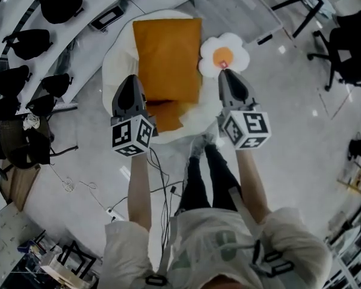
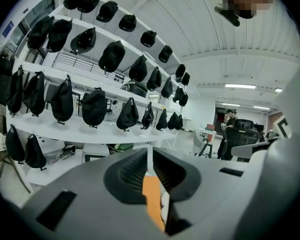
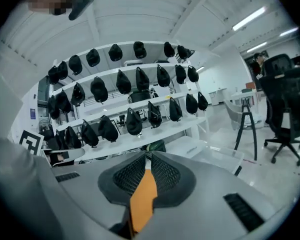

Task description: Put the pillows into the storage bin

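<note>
1. The jaws of the left gripper (image 2: 150, 150) are seen pressed together at their tips, with nothing clamped between them. An orange strip with a sliver of white is seen through the slit behind the tips; what it belongs to cannot be told.
2. The jaws of the right gripper (image 3: 147, 157) are likewise closed tip to tip on nothing, and an orange strip is seen in the gap behind them.
3. In the head view, the left gripper (image 1: 132, 79) is held over the near left edge of the orange pillow (image 1: 167, 50). The right gripper (image 1: 224, 71) is held over the near edge of the fried-egg pillow (image 1: 224, 54). Contact with either pillow cannot be made out.
4. The orange pillow is laid flat on a white round cushion (image 1: 116, 62). A darker orange fold (image 1: 166, 114) is seen at its near end, between the two grippers.
5. The fried-egg pillow is placed just beside the orange pillow, at its right edge.
6. A translucent box (image 1: 228, 8) is seen on the floor (image 1: 289, 113) beyond both pillows.
7. White shelves (image 2: 85, 126) hung with dark bags (image 2: 94, 106) are seen ahead and to the left, and an office chair (image 3: 282, 99) stands to the right.
</note>
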A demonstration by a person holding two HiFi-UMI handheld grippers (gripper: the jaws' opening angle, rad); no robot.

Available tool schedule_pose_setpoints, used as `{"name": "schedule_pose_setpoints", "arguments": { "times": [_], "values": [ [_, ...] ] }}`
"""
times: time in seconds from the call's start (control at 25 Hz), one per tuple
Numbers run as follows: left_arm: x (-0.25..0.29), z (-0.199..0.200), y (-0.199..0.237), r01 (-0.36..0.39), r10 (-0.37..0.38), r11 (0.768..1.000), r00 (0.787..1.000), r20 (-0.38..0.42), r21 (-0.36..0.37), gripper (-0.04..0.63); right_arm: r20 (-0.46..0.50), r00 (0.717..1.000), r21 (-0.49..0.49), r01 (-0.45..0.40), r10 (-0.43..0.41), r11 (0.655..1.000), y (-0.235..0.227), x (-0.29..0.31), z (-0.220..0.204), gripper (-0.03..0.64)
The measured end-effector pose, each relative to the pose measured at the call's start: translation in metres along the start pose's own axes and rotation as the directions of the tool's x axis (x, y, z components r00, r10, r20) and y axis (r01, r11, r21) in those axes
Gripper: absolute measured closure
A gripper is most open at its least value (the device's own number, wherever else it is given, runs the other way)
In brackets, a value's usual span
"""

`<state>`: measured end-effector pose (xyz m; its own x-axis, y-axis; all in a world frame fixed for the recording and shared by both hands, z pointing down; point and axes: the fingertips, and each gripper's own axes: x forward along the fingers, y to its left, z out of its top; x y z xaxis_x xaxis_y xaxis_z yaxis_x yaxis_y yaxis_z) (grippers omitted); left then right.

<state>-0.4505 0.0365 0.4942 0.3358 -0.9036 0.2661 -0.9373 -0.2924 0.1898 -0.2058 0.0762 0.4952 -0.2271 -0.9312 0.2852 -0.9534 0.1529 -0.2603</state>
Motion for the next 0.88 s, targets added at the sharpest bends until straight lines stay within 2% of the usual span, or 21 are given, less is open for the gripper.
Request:
{"name": "schedule_pose_setpoints", "arguments": {
  "times": [0.04, 0.08, 0.16, 0.24, 0.28, 0.44, 0.6, 0.72, 0.88],
  "values": [
    [0.015, -0.013, 0.007, 0.016, -0.016, 1.000, 1.000, -0.014, -0.007, 0.563, -0.009, 1.000, 0.011, -0.019, 0.019, 1.000, -0.002, 0.016, -0.013, 0.606],
    [0.032, -0.029, 0.014, 0.036, -0.036, 0.999, 0.999, -0.028, -0.016, 0.507, -0.019, 0.999, 0.018, -0.034, 0.035, 0.999, -0.006, 0.031, -0.028, 0.595],
    [0.062, -0.066, 0.030, 0.071, -0.073, 0.997, 0.996, -0.049, -0.038, 0.441, -0.047, 0.997, 0.035, -0.052, 0.054, 0.998, -0.016, 0.063, -0.064, 0.475],
    [0.083, -0.111, 0.049, 0.080, -0.084, 0.995, 0.994, -0.073, -0.059, 0.357, -0.097, 0.993, 0.064, -0.057, 0.063, 0.996, -0.027, 0.091, -0.109, 0.396],
    [0.092, -0.137, 0.060, 0.074, -0.080, 0.995, 0.993, -0.091, -0.066, 0.340, -0.129, 0.989, 0.081, -0.056, 0.066, 0.995, -0.033, 0.104, -0.134, 0.374],
    [0.127, -0.255, 0.101, 0.030, -0.039, 0.998, 0.978, -0.206, -0.049, 0.323, -0.237, 0.969, 0.136, -0.035, 0.067, 0.990, -0.062, 0.151, -0.237, 0.324],
    [0.145, -0.365, 0.140, -0.016, -0.005, 0.998, 0.933, -0.360, -0.054, 0.320, -0.321, 0.944, 0.195, -0.011, 0.075, 0.981, -0.082, 0.189, -0.331, 0.321],
    [0.151, -0.419, 0.162, -0.046, -0.013, 0.990, 0.907, -0.422, -0.130, 0.319, -0.397, 0.914, 0.237, 0.009, 0.088, 0.971, -0.090, 0.212, -0.385, 0.321],
    [0.156, -0.465, 0.189, -0.115, -0.002, 0.970, 0.876, -0.483, -0.212, 0.304, -0.484, 0.864, 0.275, 0.000, 0.138, 0.961, -0.092, 0.235, -0.447, 0.321]
  ]
}}
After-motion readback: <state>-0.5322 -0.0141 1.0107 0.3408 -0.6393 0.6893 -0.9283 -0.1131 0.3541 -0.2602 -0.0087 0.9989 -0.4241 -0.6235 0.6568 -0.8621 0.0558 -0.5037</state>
